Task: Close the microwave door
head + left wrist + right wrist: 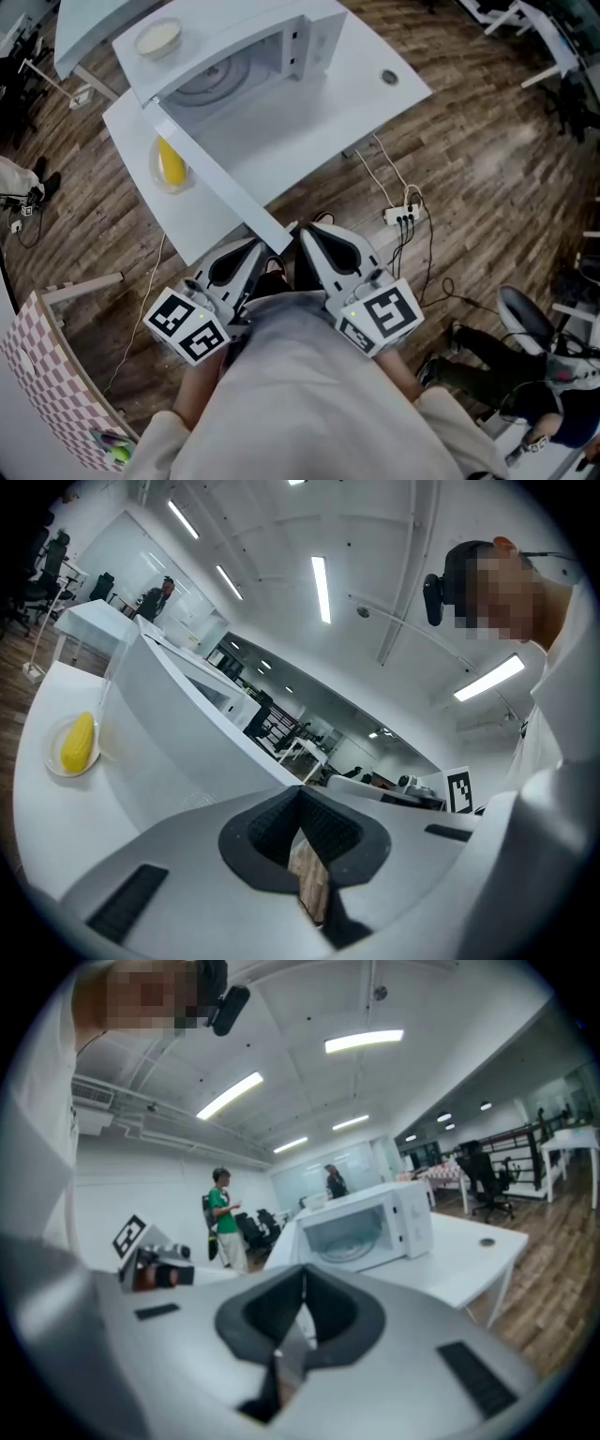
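A white microwave (pixel 246 64) stands on a white table (pixel 366 103) with its door (pixel 216 169) swung wide open toward me; the glass turntable shows inside. In the right gripper view the microwave (pixel 361 1227) faces me with its cavity open. My left gripper (pixel 255 248) and right gripper (pixel 306 236) are held close to my body, side by side, just short of the door's free end. Both are shut with nothing between the jaws. The left gripper (pixel 300 794) looks along the door (pixel 197 733). The right gripper (pixel 302 1274) points toward the microwave.
A plate with a yellow food item (pixel 170 161) lies on the table behind the open door. A bowl (pixel 157 37) sits on top of the microwave. A power strip with cables (pixel 401 216) lies on the wooden floor. A person in green (pixel 220 1218) stands far off.
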